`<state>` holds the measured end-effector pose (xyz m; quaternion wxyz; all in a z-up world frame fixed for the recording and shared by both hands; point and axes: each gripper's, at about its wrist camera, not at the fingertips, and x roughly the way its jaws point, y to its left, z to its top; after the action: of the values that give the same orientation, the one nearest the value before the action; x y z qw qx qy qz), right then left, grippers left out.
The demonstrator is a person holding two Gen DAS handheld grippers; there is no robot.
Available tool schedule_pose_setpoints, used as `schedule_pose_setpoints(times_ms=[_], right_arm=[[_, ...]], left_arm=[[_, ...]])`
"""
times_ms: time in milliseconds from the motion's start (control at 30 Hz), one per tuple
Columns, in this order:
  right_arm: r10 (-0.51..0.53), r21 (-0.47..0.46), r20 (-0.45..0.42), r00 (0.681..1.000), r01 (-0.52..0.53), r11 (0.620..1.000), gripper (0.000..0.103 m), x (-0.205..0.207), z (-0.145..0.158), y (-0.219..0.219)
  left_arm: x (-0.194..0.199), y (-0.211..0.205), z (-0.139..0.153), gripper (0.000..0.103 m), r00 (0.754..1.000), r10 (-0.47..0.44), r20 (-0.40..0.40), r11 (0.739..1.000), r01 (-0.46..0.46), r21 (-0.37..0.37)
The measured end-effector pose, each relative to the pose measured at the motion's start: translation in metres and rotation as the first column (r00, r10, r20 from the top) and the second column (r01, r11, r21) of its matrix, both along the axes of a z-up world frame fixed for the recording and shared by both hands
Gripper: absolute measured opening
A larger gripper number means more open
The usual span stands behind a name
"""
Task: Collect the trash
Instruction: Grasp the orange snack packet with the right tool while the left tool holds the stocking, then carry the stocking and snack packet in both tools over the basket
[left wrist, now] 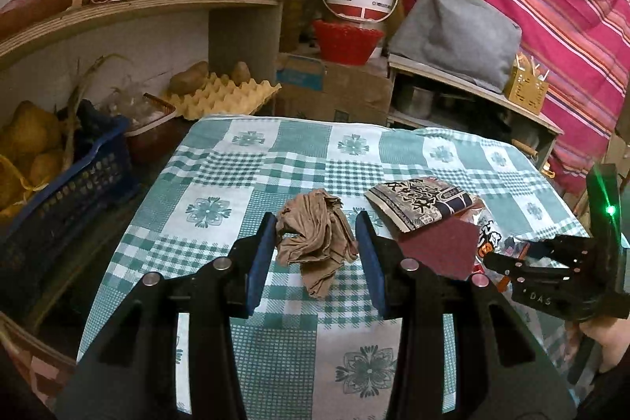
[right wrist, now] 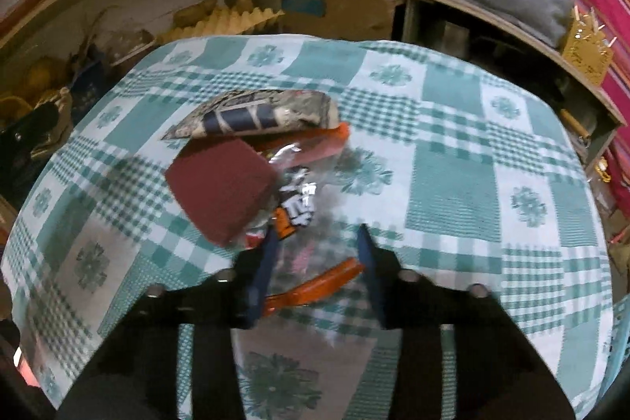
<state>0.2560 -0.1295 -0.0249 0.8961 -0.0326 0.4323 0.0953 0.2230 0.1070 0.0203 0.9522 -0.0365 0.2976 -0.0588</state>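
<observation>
Under the maroon pad (right wrist: 220,187), a clear wrapper (right wrist: 299,207) lies partly hidden, blurred.

Maroon pad (right wrist: 220,189) hides part of the blurred clear wrapper (right wrist: 299,199).

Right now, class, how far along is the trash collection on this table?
Done: nothing visibly binned; no bin in view. In hand: left gripper grips the crumpled brown cloth; right gripper straddles the clear orange-edged wrapper, grip unclear. Left: patterned packet and maroon pad lie on the checked tablecloth.
</observation>
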Motion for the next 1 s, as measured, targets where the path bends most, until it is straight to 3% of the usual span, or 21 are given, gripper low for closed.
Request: schedule_pose_setpoints(times_ms=[133, 367, 733, 1000], right_arm=[[0.004, 0.014, 0.0, 1.0, -0.004, 1.0, 0.018, -0.002, 0.0, -0.003], [-0.018, 0.0, 0.025, 1.0, 0.018, 1.0, 0.014, -0.01, 0.011, -0.023], [-0.161, -0.013, 0.07, 0.984, 0.163, 0.987, 0.011, -0.03, 0.032, -0.109], [-0.189, -0.021, 0.096, 0.977, 0.192, 0.981, 0.011, -0.049, 0.042, -0.141]], left_arm=[[0.0, -0.001, -0.001, 0.04, 1.0, -0.001, -0.001, 1.0, 0.001, 0.006], [0.001, -0.005, -0.002, 0.04, 1.0, -0.006, -0.004, 1.0, 0.006, 0.015], [0.003, -0.02, -0.005, 0.04, 1.0, -0.024, -0.006, 0.999, 0.024, 0.039], [0.0, -0.036, -0.008, 0.04, 0.999, -0.044, 0.001, 0.997, 0.043, 0.062]])
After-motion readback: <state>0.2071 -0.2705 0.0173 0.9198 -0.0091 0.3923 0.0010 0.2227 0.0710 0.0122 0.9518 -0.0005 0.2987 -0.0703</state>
